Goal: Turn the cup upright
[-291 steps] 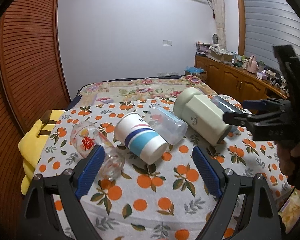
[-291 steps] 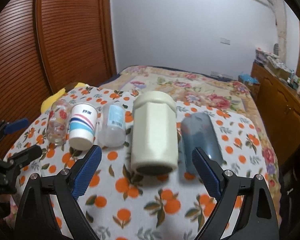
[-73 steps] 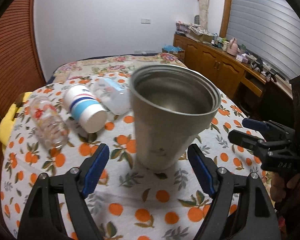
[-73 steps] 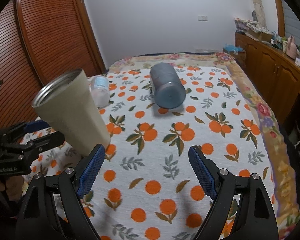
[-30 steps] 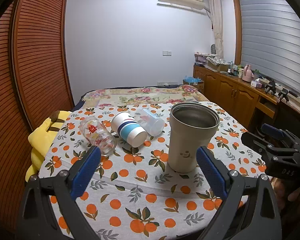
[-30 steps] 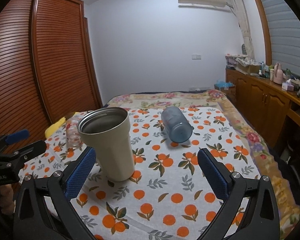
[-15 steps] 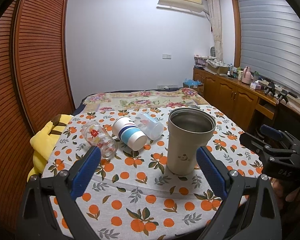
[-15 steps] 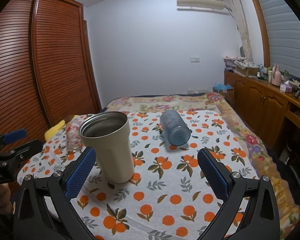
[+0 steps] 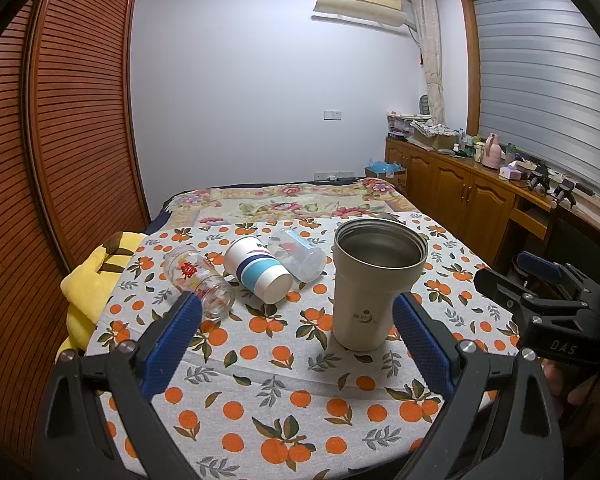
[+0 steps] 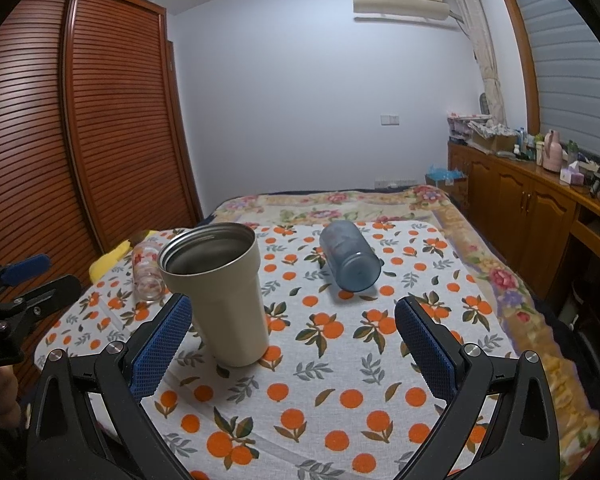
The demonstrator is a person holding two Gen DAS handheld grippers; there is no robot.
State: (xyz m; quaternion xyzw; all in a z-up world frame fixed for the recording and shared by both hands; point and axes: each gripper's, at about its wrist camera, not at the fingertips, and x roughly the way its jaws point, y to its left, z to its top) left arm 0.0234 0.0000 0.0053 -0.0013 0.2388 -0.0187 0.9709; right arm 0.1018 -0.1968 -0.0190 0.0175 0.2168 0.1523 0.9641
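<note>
Both my left gripper [image 9: 296, 336] and right gripper [image 10: 292, 340] hang with jaws apart, holding nothing. The cream cup [image 9: 374, 284] stands upright; my worry is clipping it and toppling it on the soft cloth [image 9: 268, 400].

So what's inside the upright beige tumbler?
The beige tumbler shows only bare steel walls, with no contents visible; its bottom is hidden by the rim from both views.

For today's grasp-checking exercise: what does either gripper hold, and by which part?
Nothing. The left gripper and right gripper are open; the cream steel tumbler stands free.
</note>
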